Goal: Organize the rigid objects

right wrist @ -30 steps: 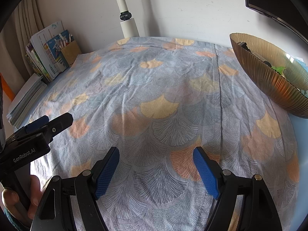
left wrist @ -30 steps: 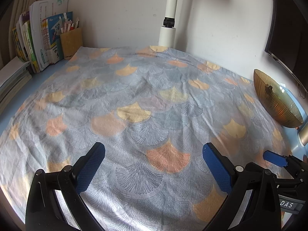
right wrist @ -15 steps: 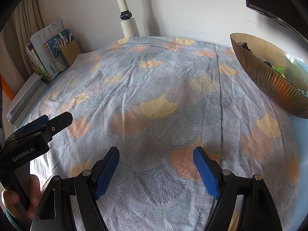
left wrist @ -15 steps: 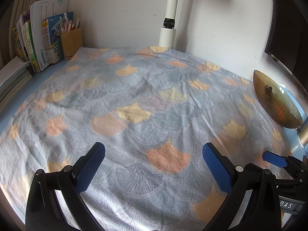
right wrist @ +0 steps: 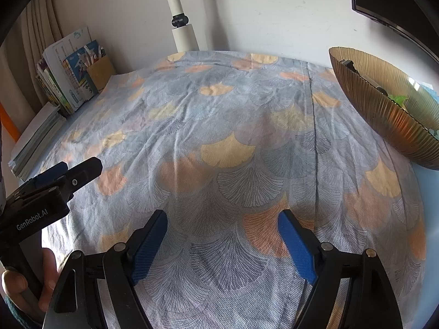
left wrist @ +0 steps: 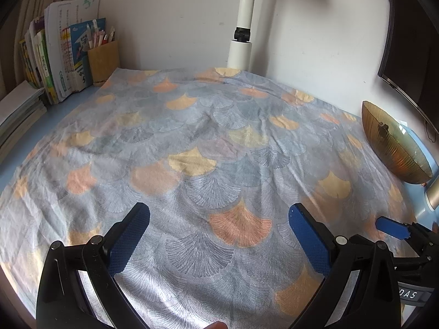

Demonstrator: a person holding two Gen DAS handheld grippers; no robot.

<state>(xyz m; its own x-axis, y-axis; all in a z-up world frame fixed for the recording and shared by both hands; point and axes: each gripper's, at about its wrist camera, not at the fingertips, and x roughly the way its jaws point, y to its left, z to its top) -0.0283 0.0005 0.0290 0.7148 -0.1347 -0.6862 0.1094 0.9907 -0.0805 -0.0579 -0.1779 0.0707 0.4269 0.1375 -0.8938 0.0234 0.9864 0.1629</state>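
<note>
A ribbed amber glass bowl (right wrist: pixel 384 109) sits at the right edge of the table, with small dark and green items inside; it also shows in the left wrist view (left wrist: pixel 395 142). My left gripper (left wrist: pixel 219 219) is open and empty above the patterned cloth (left wrist: pixel 205 150). My right gripper (right wrist: pixel 222 230) is open and empty over the cloth (right wrist: pixel 233 137) near the front. The left gripper also shows at the left of the right wrist view (right wrist: pixel 68 175). The right gripper's blue fingertip shows at the right of the left wrist view (left wrist: pixel 389 227).
A tan pen holder (left wrist: pixel 103 61) and upright books (left wrist: pixel 63 54) stand at the back left, beside a stack of flat books (left wrist: pixel 19 112). A white pole (left wrist: pixel 242 27) rises at the back wall. A dark monitor (left wrist: pixel 411 41) hangs at the right.
</note>
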